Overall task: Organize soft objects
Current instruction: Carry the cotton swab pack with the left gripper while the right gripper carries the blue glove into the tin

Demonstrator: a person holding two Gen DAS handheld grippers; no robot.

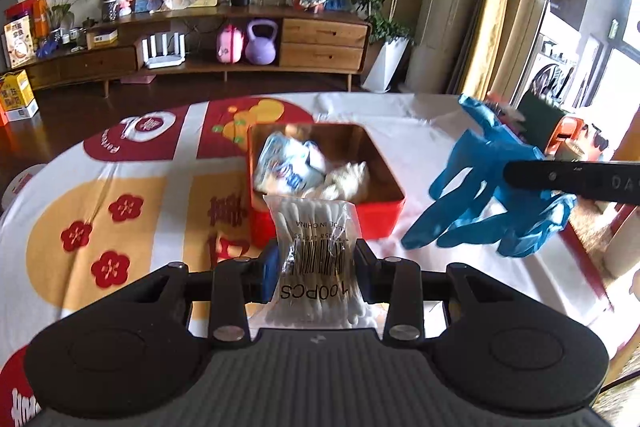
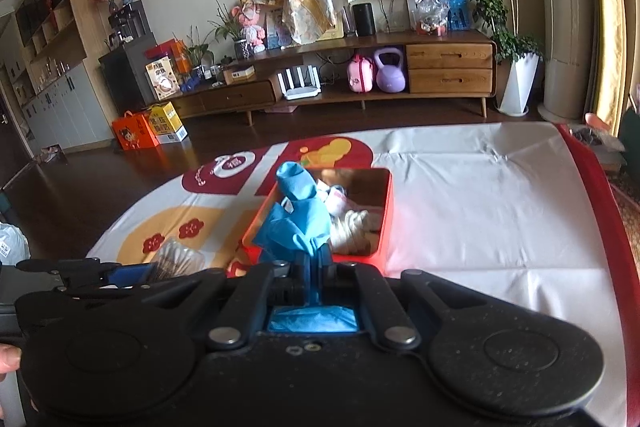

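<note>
My left gripper (image 1: 316, 267) pinches a cotton swab bag (image 1: 316, 255) reading "100PCS" and "MADE IN CHINA"; my right gripper (image 2: 314, 267) is clamped on blue gloves (image 2: 298, 219). Beyond, the red tin (image 1: 380, 215) holds soft packets on the tablecloth (image 1: 120, 187).

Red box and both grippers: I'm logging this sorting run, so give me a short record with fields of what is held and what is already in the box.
left gripper: jaws shut on cotton swab pack, clear bag with barcode
right gripper: jaws shut on blue gloves, hanging limp
red box: open, on the tablecloth
box contents: tissue packet, white cloth
held items: both above the table, not yet in the box
</note>
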